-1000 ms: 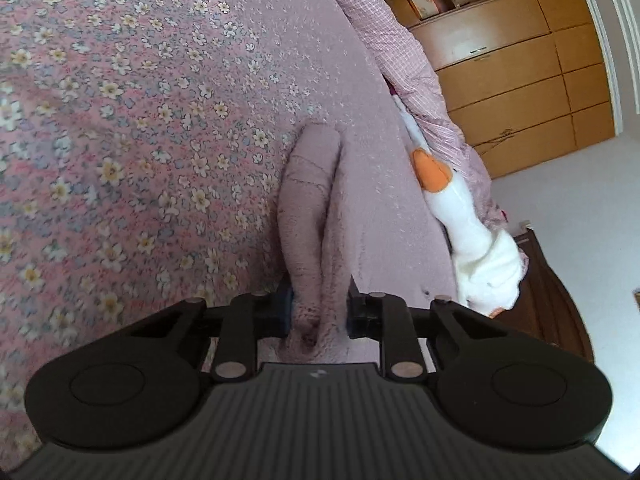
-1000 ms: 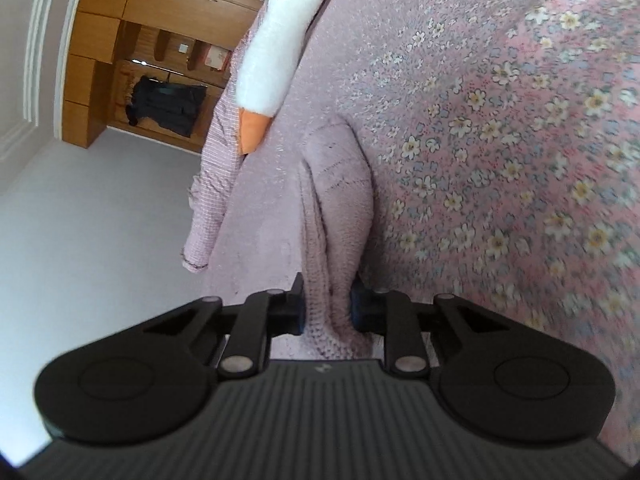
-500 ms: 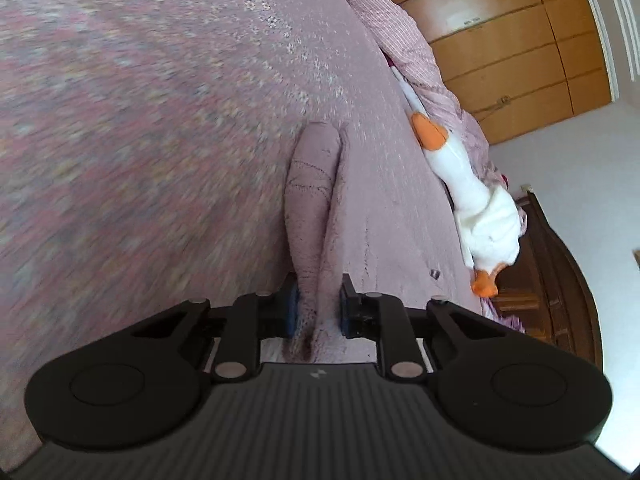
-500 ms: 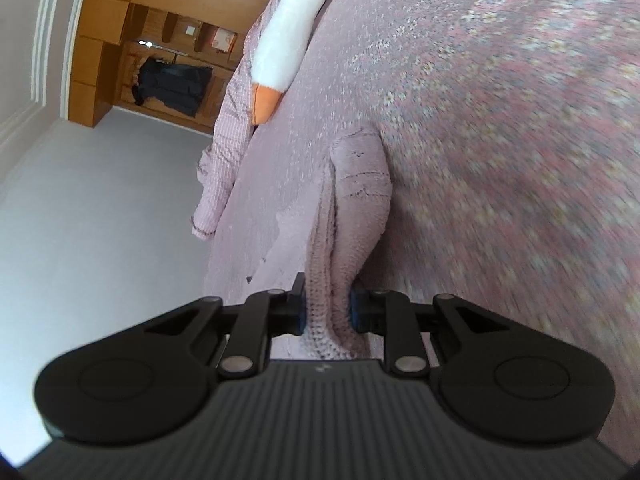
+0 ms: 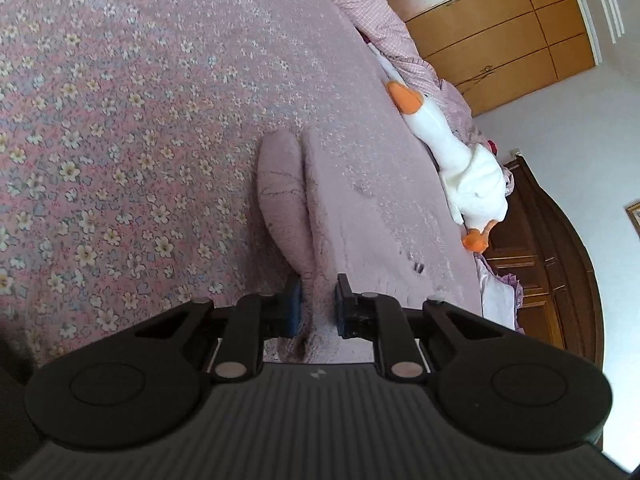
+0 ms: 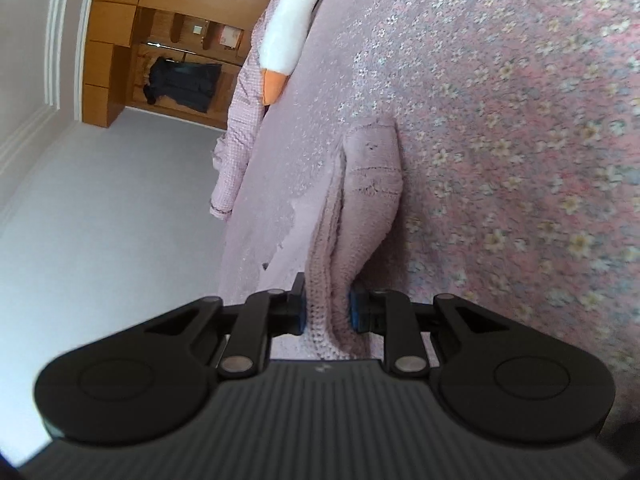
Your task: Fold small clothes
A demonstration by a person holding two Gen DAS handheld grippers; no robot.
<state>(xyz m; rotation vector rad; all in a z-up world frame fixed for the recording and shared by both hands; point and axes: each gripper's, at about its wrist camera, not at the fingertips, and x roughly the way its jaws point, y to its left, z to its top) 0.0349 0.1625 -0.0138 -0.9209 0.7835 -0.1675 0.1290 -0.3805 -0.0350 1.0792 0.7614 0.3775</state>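
Note:
A small fuzzy mauve knit garment [image 5: 286, 196] hangs bunched between both grippers above the floral bedspread [image 5: 112, 128]. My left gripper [image 5: 316, 306] is shut on one end of it, the cloth pinched between the blue pads. In the right wrist view the same garment [image 6: 370, 196] shows its ribbed knit edge, and my right gripper [image 6: 327, 306] is shut on that edge. The part of the cloth behind each gripper body is hidden.
A white plush goose [image 5: 456, 160] with an orange beak lies along the bed's edge, also seen as the goose [image 6: 288, 36] from the right. A pink checked cloth [image 6: 236, 132] hangs off the bed. Wooden wardrobes [image 5: 492, 28] and a dark wooden cabinet [image 5: 556, 280] stand beyond.
Both grippers stay shut on the garment while the cameras swing over the bed. The cloth hangs longer and straighter than a second ago.

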